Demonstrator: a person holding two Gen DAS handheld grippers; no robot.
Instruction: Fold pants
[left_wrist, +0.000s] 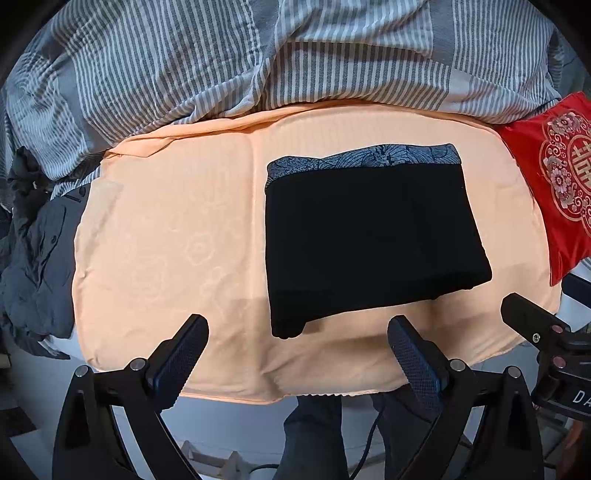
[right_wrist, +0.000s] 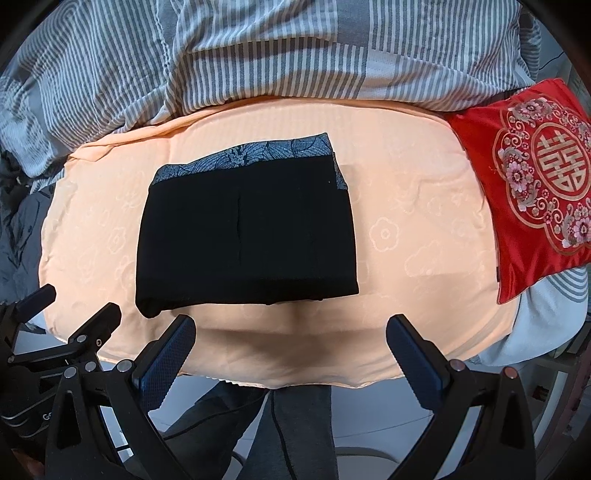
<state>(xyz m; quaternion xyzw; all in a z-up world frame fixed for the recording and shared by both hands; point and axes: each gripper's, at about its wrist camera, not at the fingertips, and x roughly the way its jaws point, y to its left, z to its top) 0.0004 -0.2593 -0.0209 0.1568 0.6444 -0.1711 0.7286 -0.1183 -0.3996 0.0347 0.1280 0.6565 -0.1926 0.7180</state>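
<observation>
Pants (left_wrist: 373, 236) lie folded compactly; left gripper (left_wrist: 298, 354) and right gripper (right_wrist: 291, 350) hover apart, empty. Folding appears complete; withdraw.

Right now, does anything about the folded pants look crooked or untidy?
Mostly tidy. The pants lie folded in a compact block on the peach sheet, patterned waistband at the far edge. Only the near left corner bulges out past the fold. Both grippers, left and right, are open and off the cloth.

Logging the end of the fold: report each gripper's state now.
Left gripper: open, holding nothing, short of the folded black pants.
Right gripper: open, holding nothing, also clear of the pants.
</observation>
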